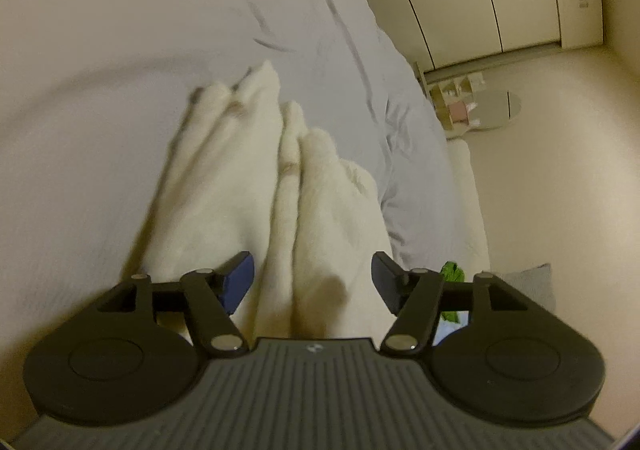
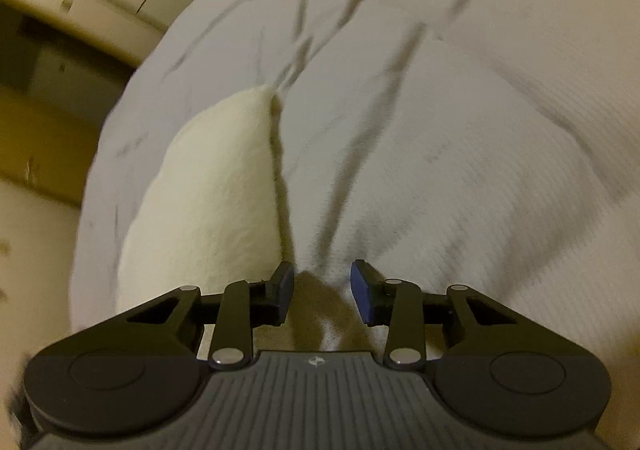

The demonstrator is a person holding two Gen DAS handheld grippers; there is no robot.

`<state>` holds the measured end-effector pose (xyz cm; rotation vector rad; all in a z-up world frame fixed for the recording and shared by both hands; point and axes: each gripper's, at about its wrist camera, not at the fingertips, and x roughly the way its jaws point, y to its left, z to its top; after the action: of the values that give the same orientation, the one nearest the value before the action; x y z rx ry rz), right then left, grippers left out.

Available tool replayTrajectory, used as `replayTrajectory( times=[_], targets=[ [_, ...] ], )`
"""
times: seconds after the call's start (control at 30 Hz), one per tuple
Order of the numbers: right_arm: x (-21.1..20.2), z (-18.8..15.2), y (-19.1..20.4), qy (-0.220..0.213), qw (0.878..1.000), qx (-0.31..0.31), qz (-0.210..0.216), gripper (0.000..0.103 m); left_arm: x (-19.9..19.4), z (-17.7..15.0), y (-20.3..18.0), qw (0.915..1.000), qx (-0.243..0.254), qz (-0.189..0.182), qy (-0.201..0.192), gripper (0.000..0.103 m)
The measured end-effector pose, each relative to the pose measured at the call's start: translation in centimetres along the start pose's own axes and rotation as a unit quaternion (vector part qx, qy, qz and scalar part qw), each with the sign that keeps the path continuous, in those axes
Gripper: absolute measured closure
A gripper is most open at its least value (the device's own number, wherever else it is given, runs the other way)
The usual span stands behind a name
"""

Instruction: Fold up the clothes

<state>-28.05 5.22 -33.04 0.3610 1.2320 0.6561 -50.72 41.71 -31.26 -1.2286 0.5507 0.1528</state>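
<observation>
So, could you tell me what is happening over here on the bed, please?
A person is folding clothes on a bed with a handheld tool in each hand. A fluffy cream garment lies bunched in long folds on the pale bedsheet. The left tool stands open right over the garment, cloth lying between its pads without being pinched. The right tool is also open, over another part of the cream fabric. Neither is gripping anything, so the fold is not finished.
</observation>
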Motion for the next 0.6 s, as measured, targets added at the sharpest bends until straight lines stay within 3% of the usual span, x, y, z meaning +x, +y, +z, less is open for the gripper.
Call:
replayTrajectory(
  times=[0.2, 0.23, 0.3, 0.43, 0.5, 0.6],
  targets=[
    [-0.1, -1.6, 2.5, -0.015, 0.997, -0.068, -0.033, 0.066, 3.1, 0.4, -2.9, 0.9952, 0.09, 0.023, 0.03, 0.052],
    [-0.3, -1.7, 2.7, -0.017, 0.997, -0.074, -0.035, 0.067, 3.4, 0.3, -3.5, 0.9932, 0.109, 0.025, 0.034, 0.063],
    [-0.2, -1.5, 3.1, -0.021, 0.995, -0.085, -0.038, 0.069, 3.5, -0.2, -4.3, 0.99, 0.133, 0.029, 0.036, 0.067],
    [-0.5, -1.9, 4.8, -0.035, 0.991, -0.125, -0.043, 0.079, 1.6, -1.0, -4.7, 0.9853, 0.166, 0.039, 0.011, 0.086],
    [-1.1, -2.5, 6.1, -0.048, 0.985, -0.16, -0.039, 0.087, -0.6, -1.6, -5.7, 0.9773, 0.207, 0.039, -0.023, 0.087],
    [-2.5, -4.1, 8.6, -0.07, 0.969, -0.233, -0.035, 0.092, -4.0, -2.9, -7.1, 0.9578, 0.275, 0.043, -0.074, 0.087]
  ],
)
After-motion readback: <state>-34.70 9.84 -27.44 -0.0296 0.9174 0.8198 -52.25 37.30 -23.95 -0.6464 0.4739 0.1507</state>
